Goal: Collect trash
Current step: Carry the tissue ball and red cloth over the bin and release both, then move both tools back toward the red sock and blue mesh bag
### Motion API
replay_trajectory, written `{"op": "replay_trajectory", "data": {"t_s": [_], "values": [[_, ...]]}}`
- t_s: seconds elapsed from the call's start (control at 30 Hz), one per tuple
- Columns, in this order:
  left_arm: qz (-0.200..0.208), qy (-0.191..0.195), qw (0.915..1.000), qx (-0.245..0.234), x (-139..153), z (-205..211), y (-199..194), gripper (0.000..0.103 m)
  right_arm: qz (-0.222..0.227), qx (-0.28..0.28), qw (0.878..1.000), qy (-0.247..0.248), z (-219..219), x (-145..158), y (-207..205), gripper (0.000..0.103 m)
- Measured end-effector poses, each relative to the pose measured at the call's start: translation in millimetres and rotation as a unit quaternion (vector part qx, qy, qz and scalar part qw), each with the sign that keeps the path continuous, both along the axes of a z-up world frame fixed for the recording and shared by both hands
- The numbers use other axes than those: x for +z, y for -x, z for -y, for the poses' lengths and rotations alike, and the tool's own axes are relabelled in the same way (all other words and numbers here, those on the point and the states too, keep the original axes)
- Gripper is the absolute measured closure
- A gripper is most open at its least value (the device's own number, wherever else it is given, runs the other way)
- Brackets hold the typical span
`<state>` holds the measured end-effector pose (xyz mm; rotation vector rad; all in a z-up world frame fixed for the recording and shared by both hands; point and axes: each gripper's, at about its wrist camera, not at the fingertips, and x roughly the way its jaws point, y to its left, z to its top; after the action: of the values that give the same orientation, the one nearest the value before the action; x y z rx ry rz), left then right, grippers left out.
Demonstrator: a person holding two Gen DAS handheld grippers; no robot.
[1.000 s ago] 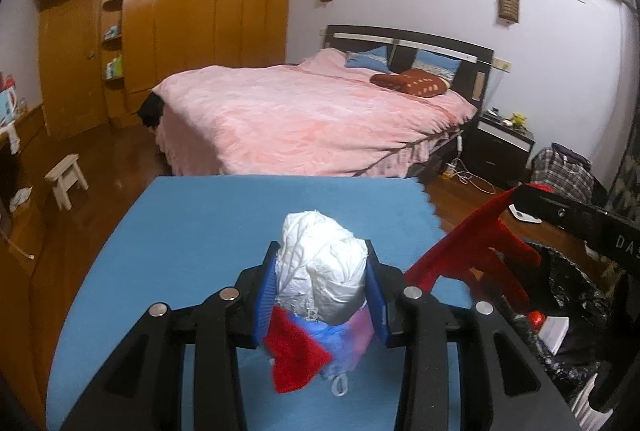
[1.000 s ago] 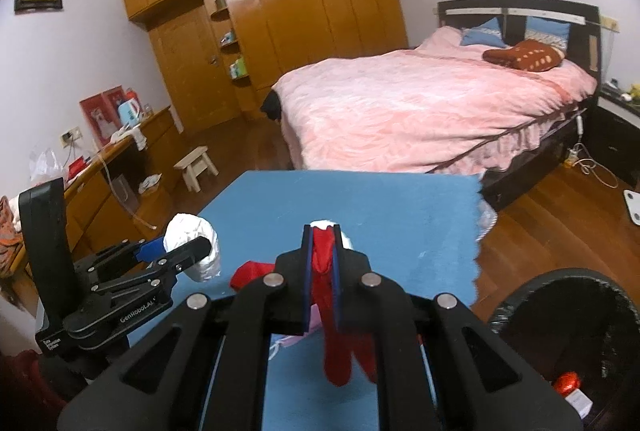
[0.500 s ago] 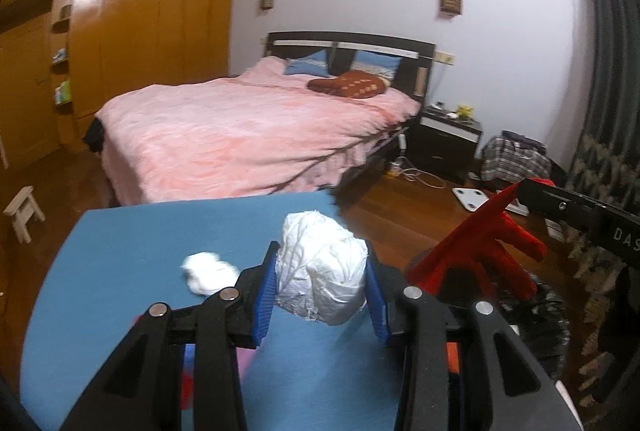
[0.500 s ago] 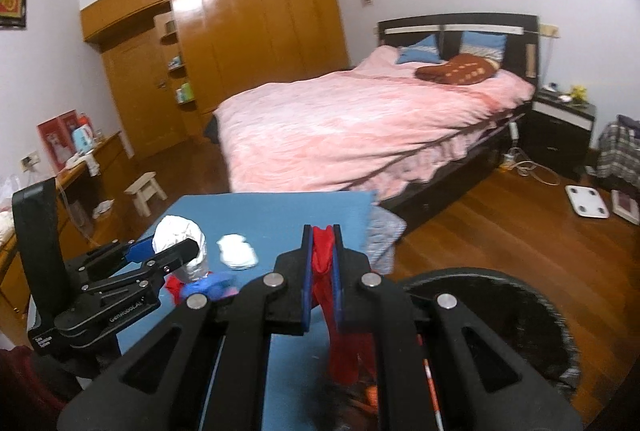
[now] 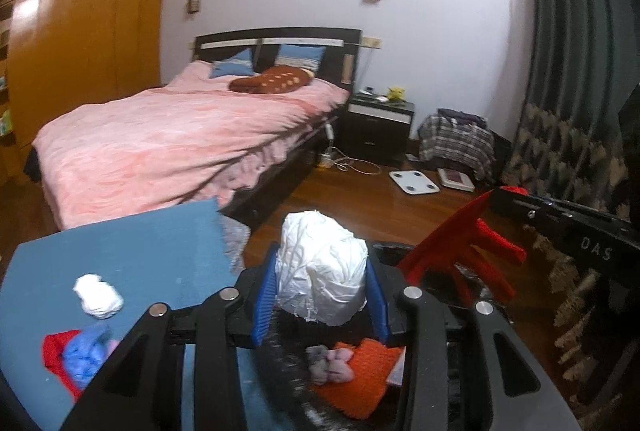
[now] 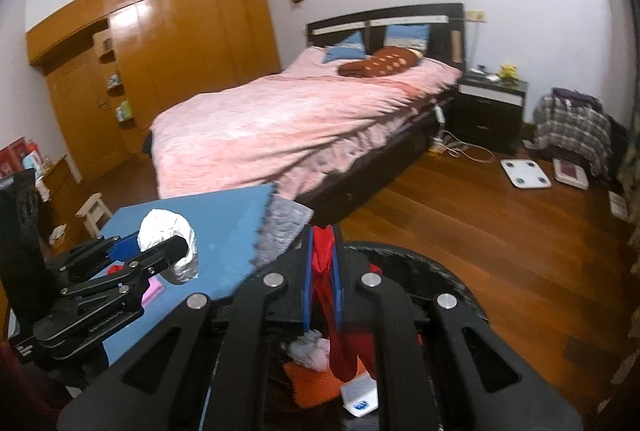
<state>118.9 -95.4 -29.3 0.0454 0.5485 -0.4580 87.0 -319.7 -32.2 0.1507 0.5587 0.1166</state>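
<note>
left hand-held gripper (image 5: 322, 295): blue pads clamped on both sides of a crumpled white paper wad (image 5: 322, 273); the wad sits above the near rim of the black-lined trash bin (image 6: 452, 279). in the right wrist view the same wad (image 6: 170, 245) hangs over the right edge of the blue table (image 6: 224, 227).

right hand-held gripper (image 6: 322, 283): jaws pressed nearly together on a red rag (image 6: 340, 335), which hangs down from the pads into the bin mouth. from the left wrist view the rag (image 5: 460, 255) shows as red strips trailing off the black gripper body, over the bin.

inside the bin: an orange fuzzy piece (image 5: 360, 379), a small grey-pink wad (image 5: 330, 365) on top of it, and a white carton with blue print (image 6: 360, 397); what the carton is cannot be read, the picture is blurred there.

on the table, left of the held wad: a small white paper ball (image 5: 98, 295), and nearer the camera a pile of blue and red scraps (image 5: 78, 355), touching each other. a pink item (image 6: 154, 289) shows beneath the left gripper; type unclear.

beyond the table: a bed (image 5: 168, 139) with a pink cover, a white scale (image 5: 414, 183) on the wood floor, a dark nightstand (image 5: 380, 129), and a wooden wardrobe (image 6: 172, 51) along the far wall.
</note>
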Motion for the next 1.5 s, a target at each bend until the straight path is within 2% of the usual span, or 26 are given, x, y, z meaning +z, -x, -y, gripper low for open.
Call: {"op": "replay_trajectory", "data": {"t_s": [0.3, 0.37, 0.43, 0.5, 0.63, 0.7, 0.77, 0.8, 0.93, 1.2, 1.5], "values": [[-0.014, -0.015, 0.9992, -0.033, -18.1, 47.2, -7.6, 0.063, -0.040, -0.046, 0.998, -0.013, 38.0, -43.0, 7.2, 0.094], [-0.022, -0.016, 0.9987, -0.042, -21.5, 52.4, -10.6, 0.061, -0.050, -0.055, 0.997, -0.011, 41.9, -50.2, 8.2, 0.092], [-0.030, -0.013, 0.9985, -0.044, -24.0, 54.3, -11.4, 0.051, -0.056, -0.060, 0.997, -0.012, 44.0, -53.3, 9.7, 0.087], [-0.031, -0.010, 0.9983, -0.047, -24.6, 52.1, -10.5, 0.042, -0.057, -0.070, 0.996, -0.009, 46.7, -54.9, 10.3, 0.064], [-0.023, -0.017, 0.9988, -0.041, -22.1, 46.7, -9.1, 0.030, -0.051, -0.081, 0.995, -0.002, 48.4, -53.6, 13.9, 0.048], [-0.019, -0.018, 0.9991, -0.032, -20.1, 40.0, -8.5, 0.023, -0.045, -0.087, 0.995, 0.004, 46.7, -52.7, 16.7, 0.029], [-0.013, -0.020, 0.9995, -0.019, -17.7, 30.8, -7.3, 0.017, -0.038, -0.090, 0.995, 0.009, 44.8, -50.4, 18.4, 0.014], [-0.011, -0.023, 0.9996, -0.011, -15.9, 25.6, -6.9, 0.013, -0.032, -0.092, 0.995, 0.013, 42.2, -49.3, 19.6, 0.010], [-0.003, -0.024, 0.9995, 0.018, -7.6, -0.6, -5.9, 0.007, -0.027, -0.084, 0.996, 0.012, 31.9, -45.0, 16.9, 0.007], [0.006, -0.019, 0.9975, 0.067, 5.3, -54.2, 1.1, 0.006, -0.020, -0.043, 0.999, 0.009, -13.0, -35.8, 4.6, 0.007], [0.010, -0.022, 0.9915, 0.128, 10.2, -120.7, 11.7, 0.006, -0.014, 0.025, 1.000, 0.007, -88.4, -28.2, -19.3, 0.007]]}}
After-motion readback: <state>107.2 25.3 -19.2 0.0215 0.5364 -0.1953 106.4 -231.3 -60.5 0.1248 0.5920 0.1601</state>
